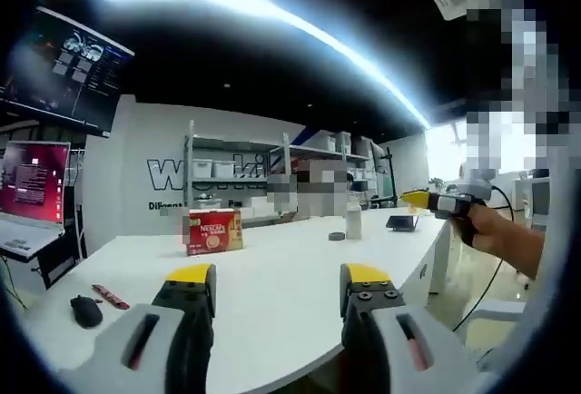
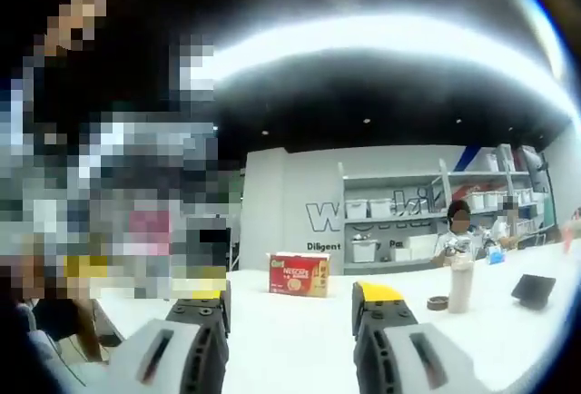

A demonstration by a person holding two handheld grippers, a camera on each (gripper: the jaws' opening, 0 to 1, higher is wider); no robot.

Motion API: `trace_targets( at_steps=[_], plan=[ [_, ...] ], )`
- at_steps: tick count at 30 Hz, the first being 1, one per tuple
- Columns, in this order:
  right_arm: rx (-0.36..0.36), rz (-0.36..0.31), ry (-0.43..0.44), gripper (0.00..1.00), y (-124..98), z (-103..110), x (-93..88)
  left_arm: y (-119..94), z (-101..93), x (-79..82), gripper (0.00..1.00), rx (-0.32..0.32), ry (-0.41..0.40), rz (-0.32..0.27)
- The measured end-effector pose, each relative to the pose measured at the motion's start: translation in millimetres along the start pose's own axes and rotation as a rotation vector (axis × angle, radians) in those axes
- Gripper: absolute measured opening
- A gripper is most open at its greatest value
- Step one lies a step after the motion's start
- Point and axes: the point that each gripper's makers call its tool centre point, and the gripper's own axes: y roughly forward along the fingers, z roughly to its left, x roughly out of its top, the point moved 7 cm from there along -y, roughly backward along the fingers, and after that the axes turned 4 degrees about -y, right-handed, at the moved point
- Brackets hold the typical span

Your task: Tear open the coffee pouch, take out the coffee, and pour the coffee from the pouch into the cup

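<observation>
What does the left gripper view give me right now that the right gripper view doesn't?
Left gripper view: a black mouse and a red sachet lying on the table's near left, a laptop off the left edge, a wall monitor, and the right claw held by a hand at right.

Right gripper view: a person behind the table and a dark stand-like item at right.

Both: the white table, the red Nescafe box, a pale bottle beside a small dark ring, the shelving, and each view's own claw open and empty.
</observation>
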Motion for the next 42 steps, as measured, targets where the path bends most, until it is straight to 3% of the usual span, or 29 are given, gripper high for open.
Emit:
trace_targets(
  at_steps=[42],
  plan=[
    [0.005, 0.010, 0.000, 0.53, 1.8, 3.7, -2.1, -1.4, 4.3, -1.7, 0.57, 0.007, -0.002, 0.001]
  ],
)
